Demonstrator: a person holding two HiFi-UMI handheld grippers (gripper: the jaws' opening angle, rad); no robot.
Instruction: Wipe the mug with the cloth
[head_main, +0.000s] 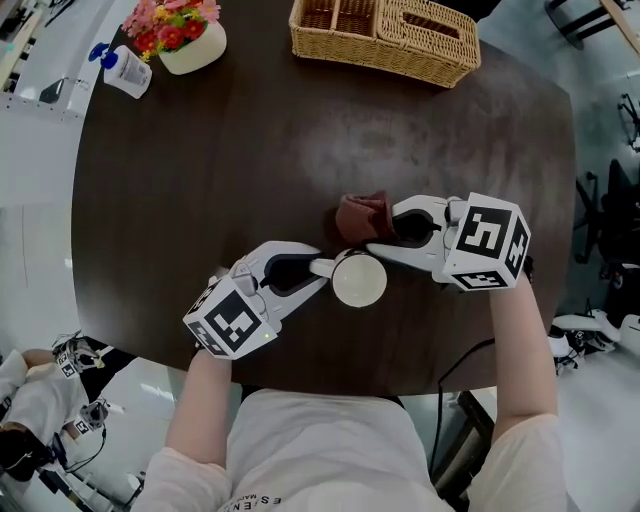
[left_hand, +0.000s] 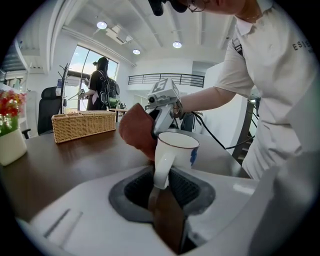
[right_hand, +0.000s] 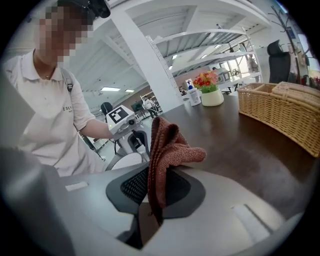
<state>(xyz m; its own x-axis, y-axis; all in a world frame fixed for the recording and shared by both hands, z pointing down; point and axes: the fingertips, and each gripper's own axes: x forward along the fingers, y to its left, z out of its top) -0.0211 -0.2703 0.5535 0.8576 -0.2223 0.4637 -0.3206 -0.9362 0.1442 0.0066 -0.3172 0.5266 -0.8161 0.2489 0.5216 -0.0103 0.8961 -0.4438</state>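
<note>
A white mug (head_main: 359, 280) is held upright over the dark table (head_main: 200, 180); my left gripper (head_main: 318, 270) is shut on its handle. In the left gripper view the mug (left_hand: 175, 152) shows a thin dark rim and a blue mark, its handle pinched between the jaws of my left gripper (left_hand: 161, 186). A reddish-brown cloth (head_main: 362, 217) hangs bunched from my right gripper (head_main: 378, 234), which is shut on it just behind the mug. The cloth (right_hand: 164, 155) stands up between the jaws of my right gripper (right_hand: 156, 192). In the left gripper view the cloth (left_hand: 138, 131) touches the mug's far side.
A wicker basket (head_main: 385, 35) stands at the table's far edge. A white pot of flowers (head_main: 182, 32) and a small bottle (head_main: 125, 70) sit at the far left. An office chair (head_main: 605, 225) is off the table's right side.
</note>
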